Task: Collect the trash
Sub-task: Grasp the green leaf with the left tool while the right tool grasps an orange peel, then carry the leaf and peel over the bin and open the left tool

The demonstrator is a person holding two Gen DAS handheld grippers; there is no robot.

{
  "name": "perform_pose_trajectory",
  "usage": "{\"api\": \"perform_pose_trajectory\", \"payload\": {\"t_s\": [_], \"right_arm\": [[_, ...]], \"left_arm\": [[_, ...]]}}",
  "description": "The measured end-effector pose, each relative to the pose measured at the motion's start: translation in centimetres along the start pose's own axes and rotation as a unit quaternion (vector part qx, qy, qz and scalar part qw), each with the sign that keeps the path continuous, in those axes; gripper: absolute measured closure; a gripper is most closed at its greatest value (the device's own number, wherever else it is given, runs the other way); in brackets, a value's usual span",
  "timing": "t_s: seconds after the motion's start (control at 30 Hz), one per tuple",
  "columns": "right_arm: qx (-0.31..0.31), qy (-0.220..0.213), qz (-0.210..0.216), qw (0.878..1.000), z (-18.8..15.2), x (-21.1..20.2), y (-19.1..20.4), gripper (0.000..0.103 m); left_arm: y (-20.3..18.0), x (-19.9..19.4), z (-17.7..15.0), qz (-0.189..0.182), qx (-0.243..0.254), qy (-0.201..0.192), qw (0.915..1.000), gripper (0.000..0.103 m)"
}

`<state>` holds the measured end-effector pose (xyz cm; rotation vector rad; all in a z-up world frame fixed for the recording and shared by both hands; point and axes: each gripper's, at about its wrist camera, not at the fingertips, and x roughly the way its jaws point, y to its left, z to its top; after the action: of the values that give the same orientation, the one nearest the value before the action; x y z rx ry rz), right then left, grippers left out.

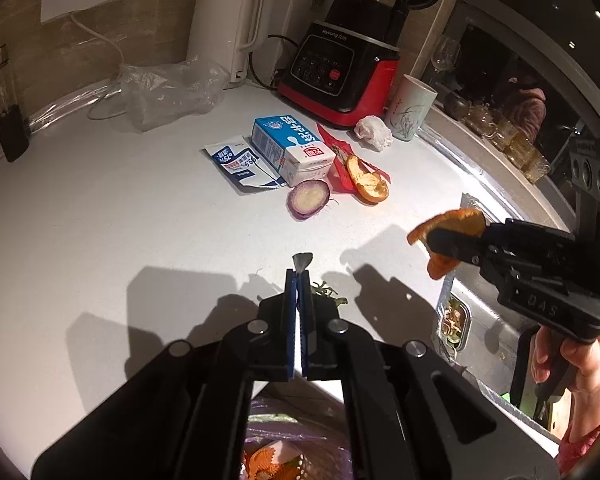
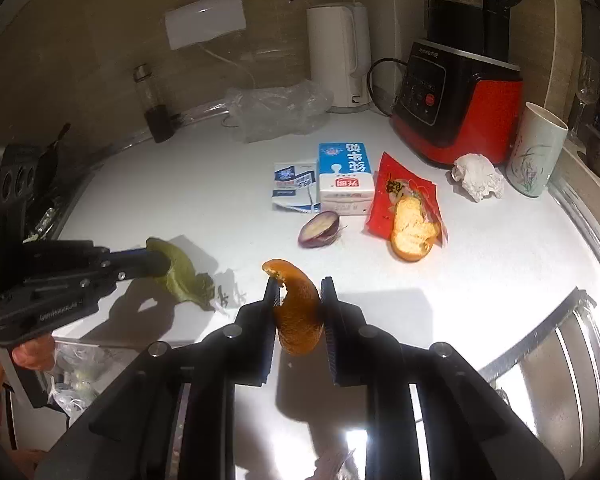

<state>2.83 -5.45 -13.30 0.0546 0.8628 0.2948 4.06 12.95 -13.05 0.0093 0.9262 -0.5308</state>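
Orange peel [image 2: 298, 316] clamped between the right gripper [image 2: 299, 296] pads, lifted clear of the white counter [image 2: 180, 208]; long axis running roughly along the fingers, curved tip hooking up and toward the left finger, rind facing the camera. Green leaf [image 2: 180, 272] pinched in the left gripper [image 2: 162, 266], jaws fully clenched on it, blade hanging down and away from the tips toward the counter. From the left wrist, only a pale sliver of the leaf showing past the shut tips.

Below the left gripper, a trash bag [image 1: 296, 432] with scraps already inside. Probably best: carry both pieces level over the bag mouth, keep the squeeze firm, release only once directly above.

Farther back on the counter: milk carton [image 2: 344, 176], onion half [image 2: 319, 229], second peel [image 2: 413, 236] on a red wrapper [image 2: 384, 204], crumpled tissue [image 2: 478, 180].
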Motion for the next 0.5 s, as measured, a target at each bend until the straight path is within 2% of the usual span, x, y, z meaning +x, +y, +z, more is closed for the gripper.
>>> {"api": "perform_pose_trajectory", "payload": {"t_s": [0.27, 0.5], "right_arm": [[0.014, 0.008, 0.01, 1.0, -6.3, -4.4, 6.6, 0.081], [0.041, 0.032, 0.012, 0.999, -11.1, -6.1, 11.3, 0.081]], "left_arm": [[0.6, -6.6, -5.7, -0.015, 0.019, -0.009, 0.9997, 0.102], [1.4, -9.2, -12.0, -0.025, 0.04, 0.022, 0.9986, 0.102]]}}
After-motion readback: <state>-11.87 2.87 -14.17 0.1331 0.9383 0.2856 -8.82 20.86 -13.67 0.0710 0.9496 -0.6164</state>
